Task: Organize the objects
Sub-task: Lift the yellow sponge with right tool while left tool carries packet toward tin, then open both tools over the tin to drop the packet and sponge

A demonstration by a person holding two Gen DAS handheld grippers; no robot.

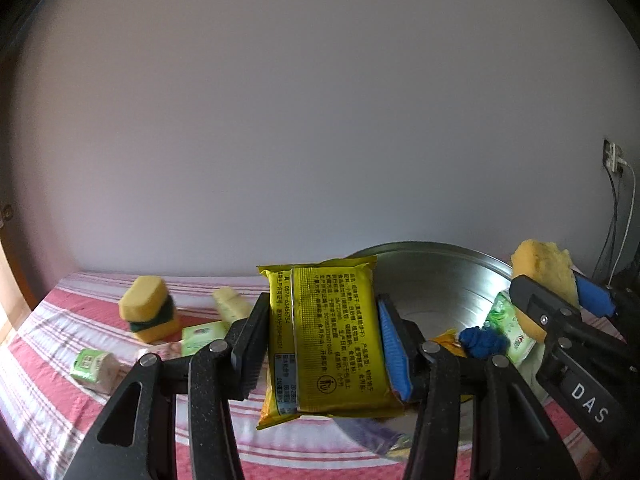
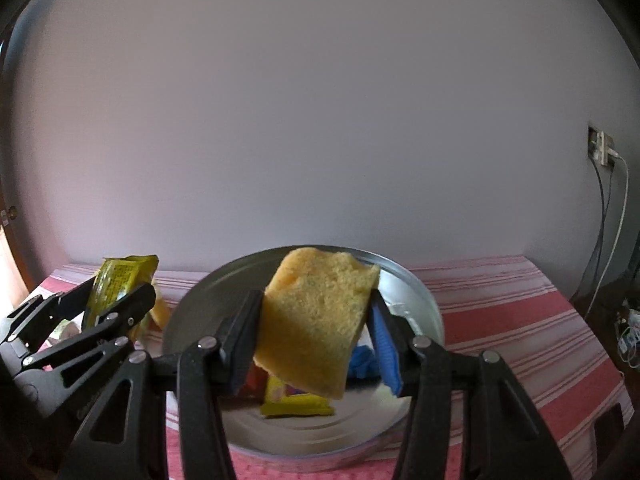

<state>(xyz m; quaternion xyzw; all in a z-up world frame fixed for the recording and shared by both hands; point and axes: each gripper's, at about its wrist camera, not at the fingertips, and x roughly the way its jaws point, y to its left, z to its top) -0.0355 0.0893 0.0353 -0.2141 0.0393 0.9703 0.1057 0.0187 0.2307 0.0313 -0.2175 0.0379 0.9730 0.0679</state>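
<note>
My left gripper [image 1: 324, 340] is shut on a yellow snack packet [image 1: 328, 340] and holds it upright above the near left rim of a round metal basin [image 1: 440, 276]. My right gripper [image 2: 312, 332] is shut on a yellow sponge [image 2: 316, 316] and holds it over the basin [image 2: 208, 300]. In the left wrist view the right gripper [image 1: 560, 300] and its sponge [image 1: 540, 268] show at the right. In the right wrist view the left gripper [image 2: 108, 300] and its packet [image 2: 116, 280] show at the left.
The basin holds a blue cloth [image 1: 482, 342], a green-white pack [image 1: 508, 324] and a yellow wrapper [image 2: 296, 404]. On the red-striped cloth [image 1: 60, 380] to the left lie a yellow-green sponge [image 1: 150, 308], a pale bar [image 1: 232, 304] and green-white packs [image 1: 94, 366]. A wall socket with cables [image 2: 604, 148] is at the right.
</note>
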